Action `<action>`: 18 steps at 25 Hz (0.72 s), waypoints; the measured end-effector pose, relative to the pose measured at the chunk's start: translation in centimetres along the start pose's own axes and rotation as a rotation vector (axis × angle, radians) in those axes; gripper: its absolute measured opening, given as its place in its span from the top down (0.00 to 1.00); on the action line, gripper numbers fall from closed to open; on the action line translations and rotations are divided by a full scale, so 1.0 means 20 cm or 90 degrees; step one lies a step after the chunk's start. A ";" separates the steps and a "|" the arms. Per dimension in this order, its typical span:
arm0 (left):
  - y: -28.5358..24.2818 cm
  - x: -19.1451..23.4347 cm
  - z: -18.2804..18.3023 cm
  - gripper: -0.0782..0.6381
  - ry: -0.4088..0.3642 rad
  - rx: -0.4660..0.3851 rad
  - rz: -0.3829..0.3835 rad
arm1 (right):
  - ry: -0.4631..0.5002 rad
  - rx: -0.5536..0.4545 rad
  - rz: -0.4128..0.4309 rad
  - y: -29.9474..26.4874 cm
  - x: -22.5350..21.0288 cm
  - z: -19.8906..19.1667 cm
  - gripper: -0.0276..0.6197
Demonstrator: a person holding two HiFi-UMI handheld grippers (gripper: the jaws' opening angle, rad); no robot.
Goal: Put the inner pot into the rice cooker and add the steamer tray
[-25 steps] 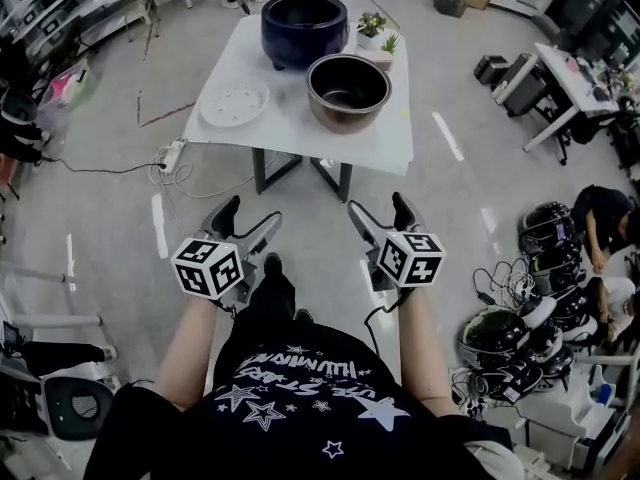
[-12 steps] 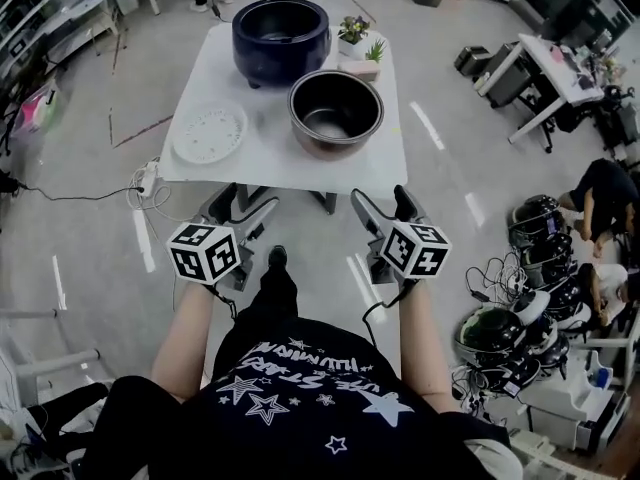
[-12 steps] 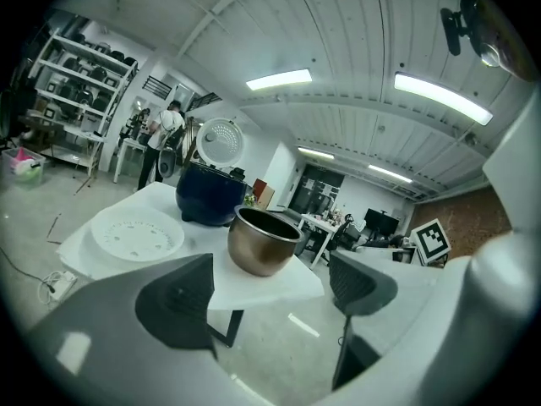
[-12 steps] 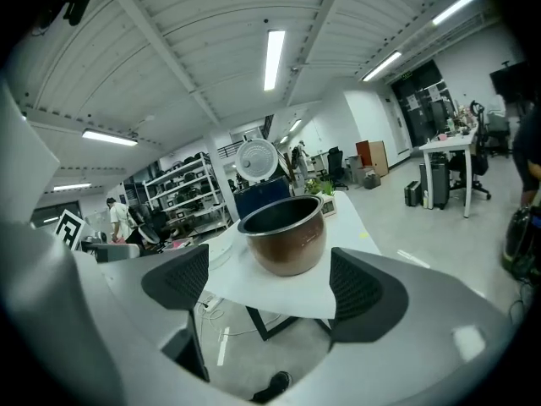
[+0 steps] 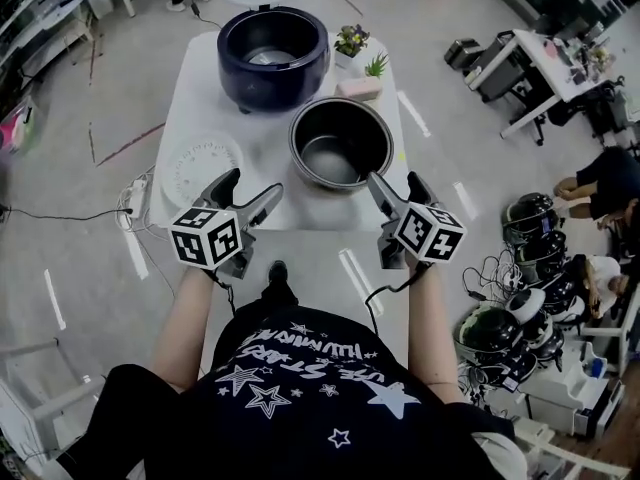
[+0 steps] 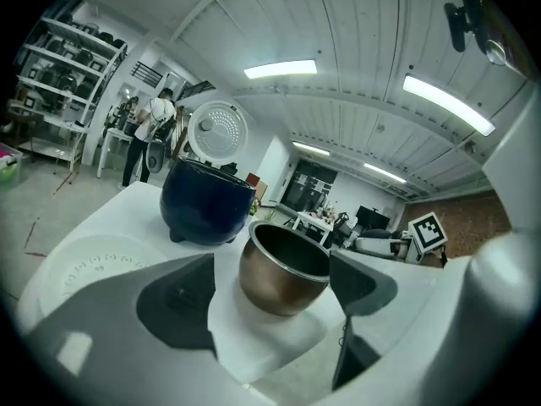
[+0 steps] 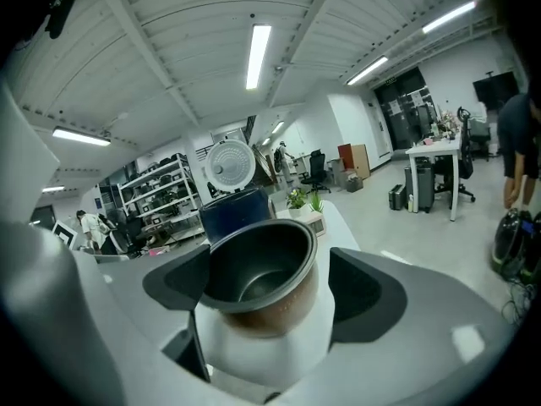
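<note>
Arms: both forearms reached forward, side by side, at the near edge of the white table [image 5: 312, 218].
Left gripper [image 5: 250, 185]: jaws spread wide, empty, near the steamer tray [image 5: 198, 166].
Right gripper [image 5: 395, 180]: jaws wide, nothing clamped, just beside the inner pot [image 5: 338, 160].
Inner pot: round metal, coppery outside, dark inside, upright before the rice cooker [image 5: 272, 46].
Rice cooker: glossy dark-blue tub, lid raised.
Steamer tray: flat white perforated disc, left of the pot.

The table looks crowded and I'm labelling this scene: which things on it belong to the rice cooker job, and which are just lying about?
Job: inner pot, rice cooker, steamer tray.
Lying about: flowering plant, green plant, pinkish box.
</note>
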State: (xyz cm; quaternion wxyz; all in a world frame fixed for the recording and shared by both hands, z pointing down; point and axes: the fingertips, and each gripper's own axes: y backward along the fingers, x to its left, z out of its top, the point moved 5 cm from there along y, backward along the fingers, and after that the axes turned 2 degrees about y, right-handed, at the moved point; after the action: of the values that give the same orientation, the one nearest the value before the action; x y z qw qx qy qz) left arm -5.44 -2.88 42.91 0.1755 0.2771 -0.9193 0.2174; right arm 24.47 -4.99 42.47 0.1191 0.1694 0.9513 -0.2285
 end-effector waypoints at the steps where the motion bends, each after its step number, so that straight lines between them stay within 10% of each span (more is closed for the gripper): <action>1: -0.03 0.02 0.02 0.30 0.002 0.004 -0.002 | 0.002 0.002 -0.009 -0.03 -0.01 0.02 0.26; 18: -0.40 0.34 0.22 0.30 0.020 0.046 -0.051 | 0.007 0.201 -0.121 -0.49 -0.17 0.06 0.40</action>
State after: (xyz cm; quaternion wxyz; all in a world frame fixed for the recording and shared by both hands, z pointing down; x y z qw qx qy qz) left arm -6.97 -14.13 44.62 0.1886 0.3167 -0.8959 0.2479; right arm 23.98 -14.76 46.28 0.0640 0.0966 0.9159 -0.3843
